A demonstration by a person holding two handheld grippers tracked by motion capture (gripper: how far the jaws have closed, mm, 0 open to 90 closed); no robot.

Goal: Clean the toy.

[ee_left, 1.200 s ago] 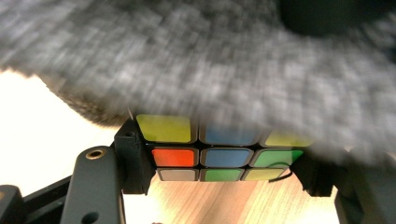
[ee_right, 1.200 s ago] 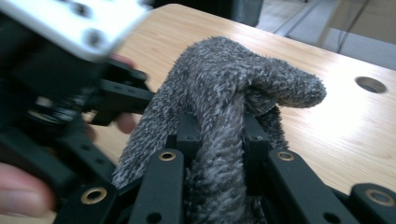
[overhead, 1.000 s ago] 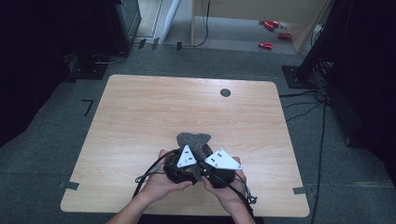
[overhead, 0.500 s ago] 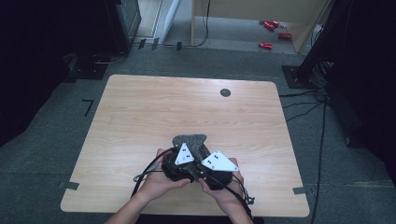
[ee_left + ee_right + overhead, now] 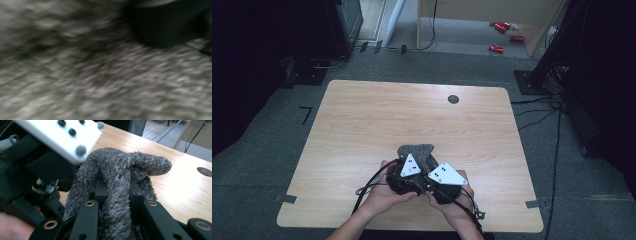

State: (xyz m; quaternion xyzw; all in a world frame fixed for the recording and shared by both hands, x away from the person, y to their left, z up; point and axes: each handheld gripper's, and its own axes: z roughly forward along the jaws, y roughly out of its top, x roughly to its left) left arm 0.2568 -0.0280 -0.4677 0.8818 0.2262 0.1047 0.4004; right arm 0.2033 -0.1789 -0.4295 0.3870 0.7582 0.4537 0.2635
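Left gripper point(image 5: 408, 172) sits pressed against the grey fuzzy cloth point(image 5: 417, 151) near the counter's point(image 5: 362, 125) front edge; its finger state I cannot tell. Right gripper point(image 5: 117, 195) pinches 1 fold between its fingers. The springy pile could slip free if they pull apart.

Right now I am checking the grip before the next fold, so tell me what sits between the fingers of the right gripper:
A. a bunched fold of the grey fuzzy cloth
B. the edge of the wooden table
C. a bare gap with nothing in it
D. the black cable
A: in the right gripper view the right gripper has its two black fingers pressed on a bunched fold of the grey fuzzy cloth, above the wooden table.
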